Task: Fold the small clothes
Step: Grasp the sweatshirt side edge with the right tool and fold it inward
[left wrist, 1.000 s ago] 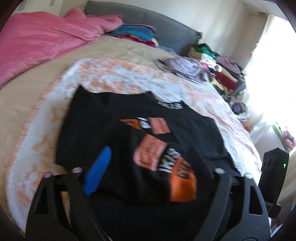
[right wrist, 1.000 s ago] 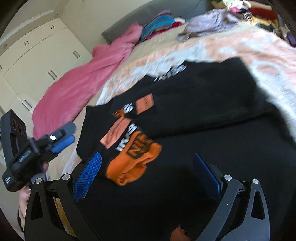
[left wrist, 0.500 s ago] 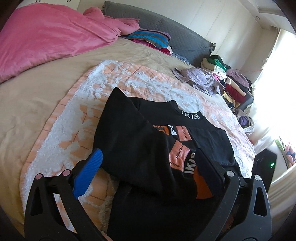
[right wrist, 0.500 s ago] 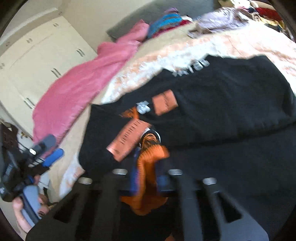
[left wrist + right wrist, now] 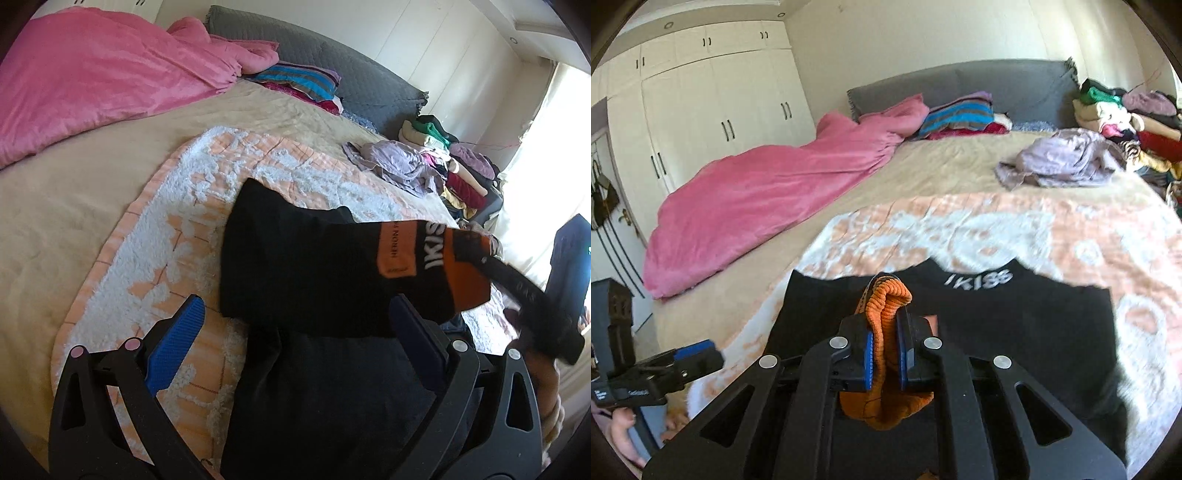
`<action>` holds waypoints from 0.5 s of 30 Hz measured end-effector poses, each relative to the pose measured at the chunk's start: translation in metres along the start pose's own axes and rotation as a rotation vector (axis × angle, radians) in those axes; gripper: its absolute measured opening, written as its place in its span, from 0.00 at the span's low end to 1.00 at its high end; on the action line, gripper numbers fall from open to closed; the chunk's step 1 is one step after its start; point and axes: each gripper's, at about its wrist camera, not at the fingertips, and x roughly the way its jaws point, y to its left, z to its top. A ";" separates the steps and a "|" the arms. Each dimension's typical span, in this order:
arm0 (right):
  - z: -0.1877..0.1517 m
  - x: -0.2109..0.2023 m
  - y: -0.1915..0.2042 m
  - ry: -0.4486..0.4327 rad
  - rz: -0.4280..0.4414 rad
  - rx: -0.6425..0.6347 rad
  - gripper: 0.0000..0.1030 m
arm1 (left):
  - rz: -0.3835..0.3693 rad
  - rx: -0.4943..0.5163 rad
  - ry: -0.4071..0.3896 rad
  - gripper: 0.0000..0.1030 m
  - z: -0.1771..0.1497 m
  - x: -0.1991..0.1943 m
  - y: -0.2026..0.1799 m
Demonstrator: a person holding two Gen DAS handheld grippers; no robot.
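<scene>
A black sweater [image 5: 295, 266] with orange patches lies on an orange-and-white blanket [image 5: 166, 236] on the bed. Its sleeve, ending in an orange ribbed cuff [image 5: 465, 273], is raised off the body and stretched to the right. My right gripper [image 5: 886, 332] is shut on that cuff [image 5: 886, 306], and the neck label [image 5: 979, 277] shows beyond it. In the left wrist view, the right gripper [image 5: 480, 254] pinches the cuff from the right. My left gripper [image 5: 295, 332] stands open just above the sweater's near hem, holding nothing. It also appears low on the left as the left gripper [image 5: 698, 354].
A pink duvet [image 5: 92, 85] covers the far left of the bed. Striped folded clothes [image 5: 295, 77] sit by the grey headboard [image 5: 960, 85]. A lilac garment [image 5: 1063, 158] and a clothes pile [image 5: 458, 166] lie at the right. White wardrobes [image 5: 713, 110] stand at the left.
My right gripper closed on the orange cuff and lifted it, pulling the sleeve up and to the right off the sweater. The left gripper stayed open and drew back toward the hem.
</scene>
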 end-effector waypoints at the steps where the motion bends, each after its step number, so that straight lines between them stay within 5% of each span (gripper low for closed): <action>1: 0.002 -0.004 -0.005 -0.013 -0.016 -0.004 0.08 | -0.002 -0.001 0.003 0.91 0.000 0.000 -0.001; 15: -0.009 -0.027 -0.079 -0.049 -0.128 0.111 0.08 | 0.002 0.033 0.029 0.91 0.000 0.011 -0.019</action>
